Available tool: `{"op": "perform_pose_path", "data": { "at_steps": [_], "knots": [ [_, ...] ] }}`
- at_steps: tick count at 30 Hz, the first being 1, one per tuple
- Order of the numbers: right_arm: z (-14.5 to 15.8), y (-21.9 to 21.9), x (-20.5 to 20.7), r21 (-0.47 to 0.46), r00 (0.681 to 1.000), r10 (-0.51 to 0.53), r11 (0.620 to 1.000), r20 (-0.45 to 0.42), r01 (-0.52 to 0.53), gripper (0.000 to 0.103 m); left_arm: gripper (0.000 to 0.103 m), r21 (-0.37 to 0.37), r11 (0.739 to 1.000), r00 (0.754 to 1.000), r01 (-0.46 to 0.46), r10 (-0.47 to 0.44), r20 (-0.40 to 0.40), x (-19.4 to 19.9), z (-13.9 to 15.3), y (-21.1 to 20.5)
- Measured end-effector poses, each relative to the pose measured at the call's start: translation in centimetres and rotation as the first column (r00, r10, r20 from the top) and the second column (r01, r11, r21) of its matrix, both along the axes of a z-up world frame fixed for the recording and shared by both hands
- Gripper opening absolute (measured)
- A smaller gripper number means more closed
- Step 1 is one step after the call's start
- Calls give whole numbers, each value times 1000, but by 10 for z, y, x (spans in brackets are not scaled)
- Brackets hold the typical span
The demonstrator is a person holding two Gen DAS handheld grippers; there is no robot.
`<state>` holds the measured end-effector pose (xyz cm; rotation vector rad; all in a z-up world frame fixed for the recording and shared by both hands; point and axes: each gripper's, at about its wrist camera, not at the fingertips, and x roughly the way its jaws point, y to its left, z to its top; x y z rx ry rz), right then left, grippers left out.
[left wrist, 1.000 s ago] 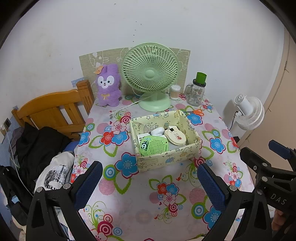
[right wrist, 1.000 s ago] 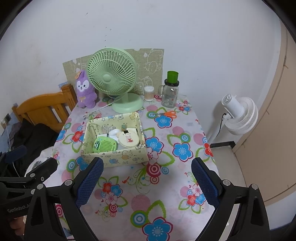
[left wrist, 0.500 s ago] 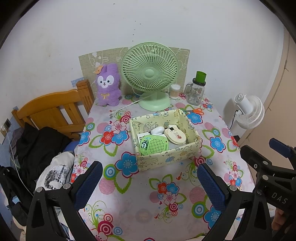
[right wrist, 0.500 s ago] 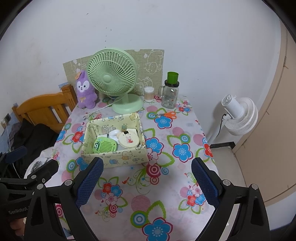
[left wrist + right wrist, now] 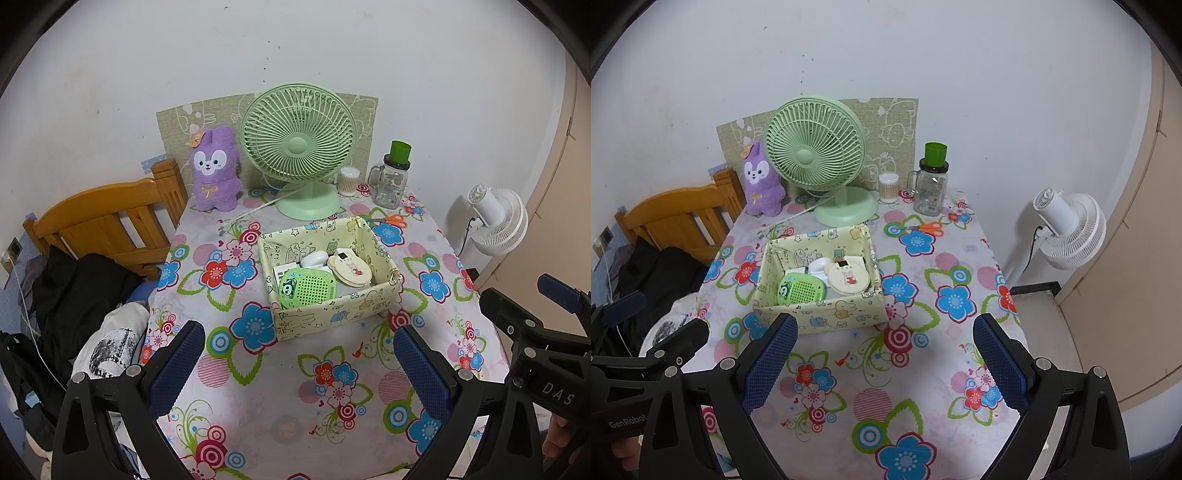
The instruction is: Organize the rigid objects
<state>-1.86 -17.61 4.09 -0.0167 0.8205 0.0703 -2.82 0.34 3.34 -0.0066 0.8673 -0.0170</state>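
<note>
A: Hovering over the near end of the table (image 5: 280, 417), both of them. Left gripper (image 5: 295, 363) jaws wide, holding nothing. Right gripper (image 5: 884, 363) likewise wide and unloaded; from the left wrist view it sits at 3 o'clock, well off the box.

B: Where's the box?

A: Yellow patterned box (image 5: 328, 314) mid-table, at 12 o'clock from the left gripper, apart from its fingertips (image 5: 421, 363). In the right wrist view it's at 11 o'clock (image 5: 827, 314), near the left blue pad. Long axis runs roughly left-right across the table, turned a bit so the right end sits further back in the left view.

B: Contents?

A: Green perforated case (image 5: 308, 288) with a panda face, lying flat at the front, long axis along the box's long side, panda end toward 9 o'clock. Round cream case (image 5: 350, 271) beside it at 3 o'clock, overlapping its edge. White rounded item (image 5: 314, 258) behind them; can't tell what it is.

B: Rest of the table?

A: Orange-handled scissors (image 5: 923, 228) flat on the cloth behind the box, handles toward 3 o'clock, blades toward 9. Green desk fan (image 5: 298, 147), purple plush (image 5: 214, 170), cotton swab tub (image 5: 348, 181) and glass jar (image 5: 391, 181) along the back wall.
</note>
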Motion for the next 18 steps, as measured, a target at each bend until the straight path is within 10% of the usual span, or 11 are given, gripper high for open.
{"op": "perform_pose_path", "data": {
  "at_steps": [18],
  "knots": [
    [-2, 1, -2, 2, 1000, -1, 1000, -5, 1, 97, 103, 0, 1000, 1000, 0, 0, -1, 0, 0, 0]
  ]
}}
